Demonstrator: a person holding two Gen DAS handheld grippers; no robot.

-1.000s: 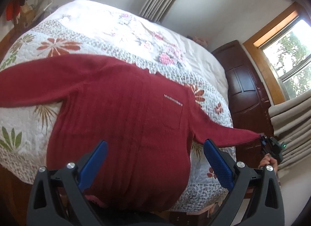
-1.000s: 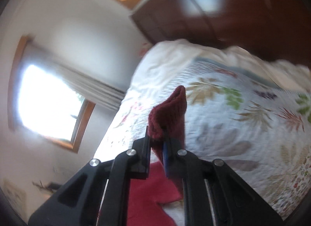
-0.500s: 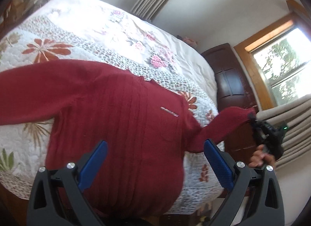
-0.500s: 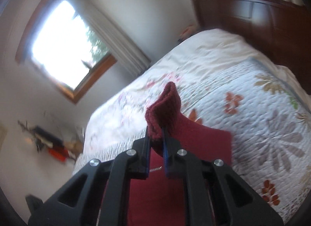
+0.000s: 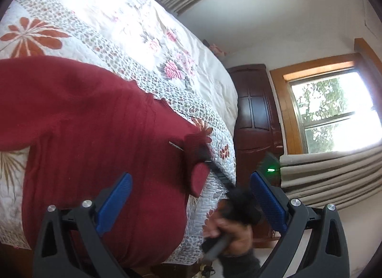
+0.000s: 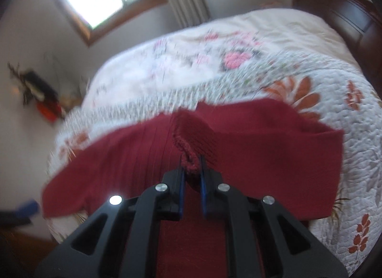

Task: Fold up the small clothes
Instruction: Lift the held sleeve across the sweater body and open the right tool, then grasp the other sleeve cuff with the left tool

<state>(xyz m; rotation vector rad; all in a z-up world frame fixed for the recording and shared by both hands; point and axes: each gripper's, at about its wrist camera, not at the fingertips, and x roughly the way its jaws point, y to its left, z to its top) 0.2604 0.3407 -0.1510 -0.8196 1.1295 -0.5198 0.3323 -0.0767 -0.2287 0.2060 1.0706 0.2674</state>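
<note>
Broadly, the bed carries the red sweater spread flat at its near edge. Its right sleeve, folded over the chest, could drag crooked or slip off if released early. Right claw is pinched on the cuff; left claw hangs wide open, empty.
</note>
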